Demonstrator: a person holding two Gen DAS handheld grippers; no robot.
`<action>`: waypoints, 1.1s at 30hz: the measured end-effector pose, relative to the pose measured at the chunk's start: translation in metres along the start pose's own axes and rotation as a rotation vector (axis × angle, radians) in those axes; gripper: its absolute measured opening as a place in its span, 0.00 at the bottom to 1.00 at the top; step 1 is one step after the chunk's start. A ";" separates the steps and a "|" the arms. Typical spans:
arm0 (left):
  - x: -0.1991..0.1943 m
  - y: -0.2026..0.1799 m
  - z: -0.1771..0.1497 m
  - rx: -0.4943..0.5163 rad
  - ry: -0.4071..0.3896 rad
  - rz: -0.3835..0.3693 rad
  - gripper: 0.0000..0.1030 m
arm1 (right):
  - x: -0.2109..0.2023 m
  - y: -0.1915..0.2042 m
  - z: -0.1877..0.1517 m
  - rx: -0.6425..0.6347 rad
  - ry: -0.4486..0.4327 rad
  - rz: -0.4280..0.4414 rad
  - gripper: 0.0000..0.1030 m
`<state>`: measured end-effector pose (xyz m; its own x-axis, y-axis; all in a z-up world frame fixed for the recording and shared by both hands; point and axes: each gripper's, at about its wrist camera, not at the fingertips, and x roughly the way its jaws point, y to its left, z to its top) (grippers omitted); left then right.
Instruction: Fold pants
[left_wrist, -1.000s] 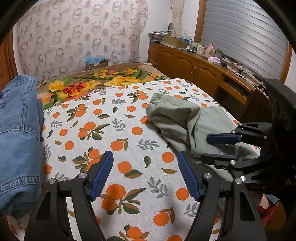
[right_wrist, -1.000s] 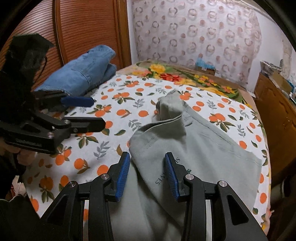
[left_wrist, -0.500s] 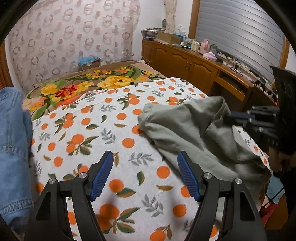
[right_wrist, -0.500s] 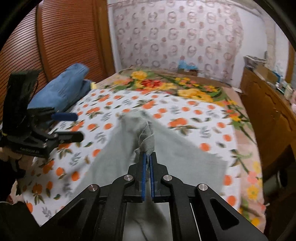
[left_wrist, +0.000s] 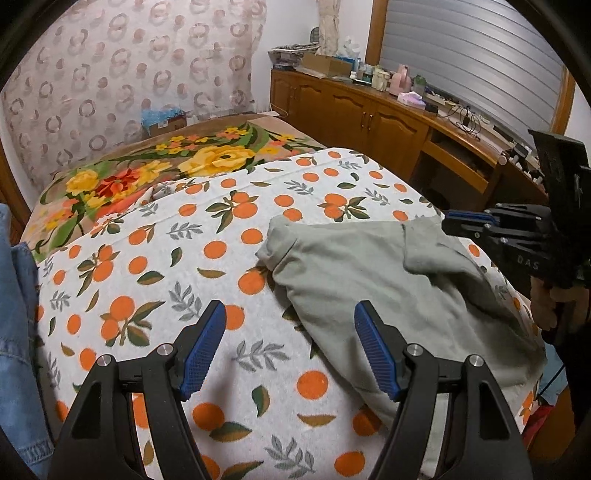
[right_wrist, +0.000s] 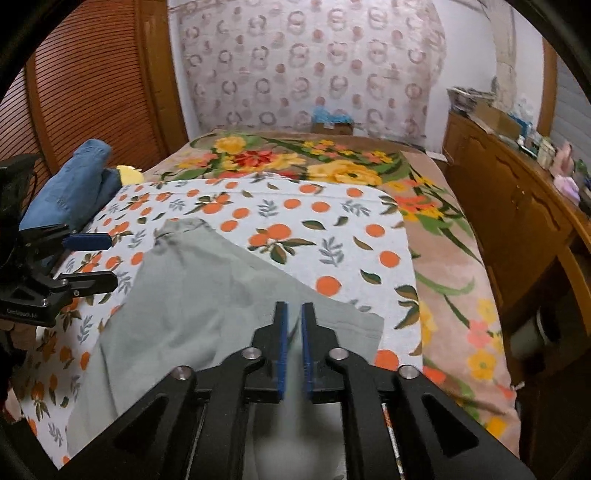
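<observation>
Soft, even indoor light fills the room; I can't tell where it comes from. My left fingers (left_wrist: 201, 349) look sharp, casting only a faint shadow on the sheet (left_wrist: 221, 266) beneath them. Past my right fingers (right_wrist: 280, 343) the grey pants (right_wrist: 207, 295) smear, probably motion blur. Both views bulge strongly, with black vignette corners, and the dresser (right_wrist: 517, 206) beyond my right fingers bends along the edge.
</observation>
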<state>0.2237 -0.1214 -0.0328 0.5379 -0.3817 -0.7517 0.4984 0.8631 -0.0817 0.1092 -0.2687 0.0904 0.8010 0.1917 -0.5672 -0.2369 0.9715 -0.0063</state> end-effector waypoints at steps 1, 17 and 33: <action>0.003 -0.001 0.001 0.003 0.002 0.000 0.71 | -0.002 0.000 0.001 0.003 -0.001 -0.001 0.18; 0.029 0.000 -0.004 -0.001 0.045 -0.014 0.71 | 0.004 0.020 0.000 -0.062 0.029 0.085 0.25; 0.032 -0.002 -0.009 0.010 0.022 -0.028 0.73 | 0.020 0.009 0.002 -0.078 0.051 0.015 0.07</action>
<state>0.2335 -0.1318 -0.0626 0.5085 -0.3983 -0.7634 0.5198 0.8488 -0.0966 0.1240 -0.2555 0.0805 0.7685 0.1973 -0.6087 -0.2928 0.9543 -0.0604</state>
